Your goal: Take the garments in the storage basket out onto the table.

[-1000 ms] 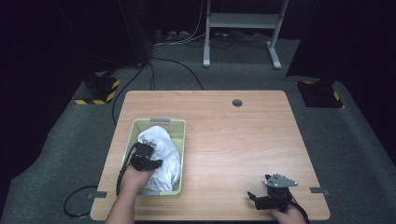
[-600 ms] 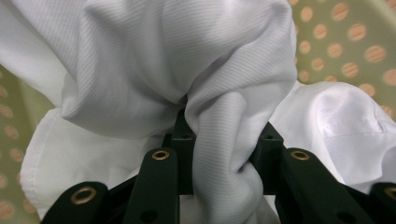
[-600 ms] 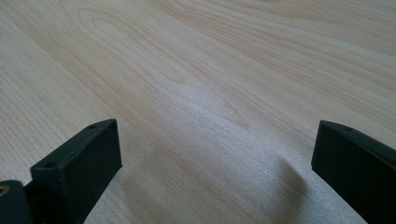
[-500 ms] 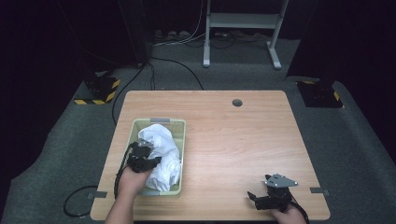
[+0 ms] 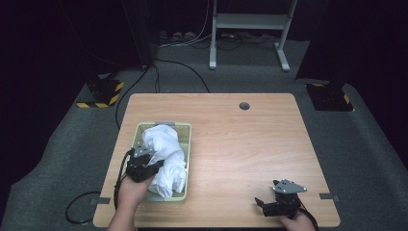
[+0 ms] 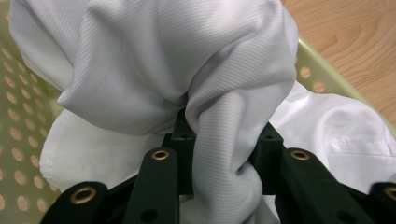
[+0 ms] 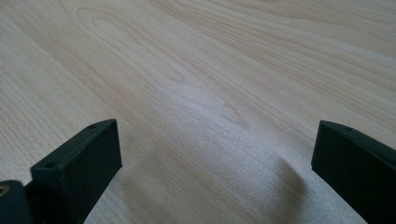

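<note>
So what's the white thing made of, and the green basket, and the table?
The white garment looks like thin woven cloth, maybe cotton: fine ribbed lines, soft folds, matte. The basket looks like pale green plastic, smooth, with punched round holes. The table looks like light wood or wood-look laminate: grain lines, slight sheen.

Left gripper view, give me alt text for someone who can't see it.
Two black jaws of the left gripper pinch a bunched fold of white cloth, which sits in a pale green perforated basket. Light wooden table shows at upper right.
</note>
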Motion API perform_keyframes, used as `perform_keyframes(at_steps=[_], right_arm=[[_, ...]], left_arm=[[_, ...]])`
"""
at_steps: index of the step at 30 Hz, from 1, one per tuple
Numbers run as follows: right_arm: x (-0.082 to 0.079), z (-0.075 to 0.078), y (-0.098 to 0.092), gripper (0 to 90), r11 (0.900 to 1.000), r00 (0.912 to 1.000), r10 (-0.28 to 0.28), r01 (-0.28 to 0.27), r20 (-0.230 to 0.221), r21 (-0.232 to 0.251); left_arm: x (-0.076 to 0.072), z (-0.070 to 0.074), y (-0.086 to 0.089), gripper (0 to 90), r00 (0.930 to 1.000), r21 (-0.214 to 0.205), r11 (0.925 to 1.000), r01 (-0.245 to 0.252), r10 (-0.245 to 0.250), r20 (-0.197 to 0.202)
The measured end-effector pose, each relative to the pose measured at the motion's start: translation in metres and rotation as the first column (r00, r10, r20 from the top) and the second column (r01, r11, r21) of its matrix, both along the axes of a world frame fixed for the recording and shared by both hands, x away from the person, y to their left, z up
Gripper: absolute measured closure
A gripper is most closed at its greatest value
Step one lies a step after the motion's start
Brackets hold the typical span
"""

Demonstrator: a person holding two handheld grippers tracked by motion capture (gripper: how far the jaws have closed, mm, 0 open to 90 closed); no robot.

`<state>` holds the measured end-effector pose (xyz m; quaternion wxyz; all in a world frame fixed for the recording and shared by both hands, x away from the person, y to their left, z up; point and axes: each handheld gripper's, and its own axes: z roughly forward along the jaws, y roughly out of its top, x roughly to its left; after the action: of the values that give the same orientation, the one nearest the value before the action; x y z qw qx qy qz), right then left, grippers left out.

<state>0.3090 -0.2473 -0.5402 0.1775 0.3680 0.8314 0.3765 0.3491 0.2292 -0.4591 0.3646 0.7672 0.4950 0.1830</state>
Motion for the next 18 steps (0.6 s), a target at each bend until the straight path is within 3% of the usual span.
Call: perform_keyframes(at_steps=[4,18], right_arm=[[0.0,0.0,0.0,0.9,1.0,1.0,0.0,0.0,0.0,0.0],[0.0,0.0,0.0,0.9,1.0,1.0,-0.001,0.001,0.0,0.001]], left_arm=[[-0.006,0.008,-0.002,69.3,0.999,-0.001,1.0,-0.003,0.003,0.045],[-0.015,0.023,-0.006,69.3,0.9928,-0.025,0.9995,-0.018,0.021,0.118]])
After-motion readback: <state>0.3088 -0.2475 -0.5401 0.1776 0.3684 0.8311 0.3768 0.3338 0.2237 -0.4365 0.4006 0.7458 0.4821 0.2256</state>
